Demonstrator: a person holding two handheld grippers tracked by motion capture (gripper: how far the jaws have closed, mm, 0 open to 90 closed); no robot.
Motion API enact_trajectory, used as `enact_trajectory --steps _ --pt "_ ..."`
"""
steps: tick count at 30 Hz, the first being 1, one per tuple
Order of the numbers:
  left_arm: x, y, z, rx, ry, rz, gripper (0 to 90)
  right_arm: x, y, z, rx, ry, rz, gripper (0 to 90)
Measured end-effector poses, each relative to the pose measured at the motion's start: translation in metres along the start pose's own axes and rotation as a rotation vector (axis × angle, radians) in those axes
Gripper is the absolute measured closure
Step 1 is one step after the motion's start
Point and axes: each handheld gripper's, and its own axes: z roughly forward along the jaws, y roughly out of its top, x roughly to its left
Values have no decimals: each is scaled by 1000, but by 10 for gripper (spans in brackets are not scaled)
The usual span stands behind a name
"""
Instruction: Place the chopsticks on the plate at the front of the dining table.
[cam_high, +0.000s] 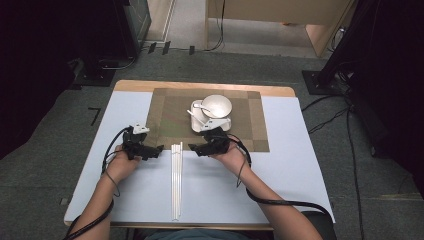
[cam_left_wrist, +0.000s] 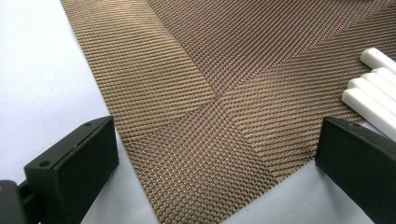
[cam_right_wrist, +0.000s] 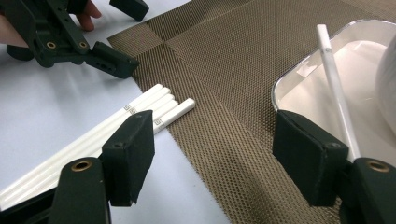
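Now both grippers, left gripper (cam_high: 159, 148) and right gripper (cam_high: 192, 148), stand wide open (holding nothing); close squarely across the white chopsticks (cam_high: 176, 175).

Even overhead light, dark room edges in high view, soft shadows, mild glare on white table (cam_high: 280, 170), sharp close-ups

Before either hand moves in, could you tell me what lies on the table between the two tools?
The white chopsticks lie between the left tool and right tool, tips on the brown woven placemat, per the high view.

Open table either side of the chopsticks (cam_high: 176, 180), mat's right end seemingly crowded by dish (cam_high: 210, 119)
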Motion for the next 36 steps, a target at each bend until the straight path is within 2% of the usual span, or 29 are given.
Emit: enact_trajectory --steps 19,25,36 --pt "0 0 0 1 -1 0 0 10 -11 13 4 -1 -17 298" --pt "0 0 0 1 -1 0 0 13 -14 17 11 10 -7 298" --pt "0 0 0 1 -1 0 0 24 -20 27 22 25 -23 298"
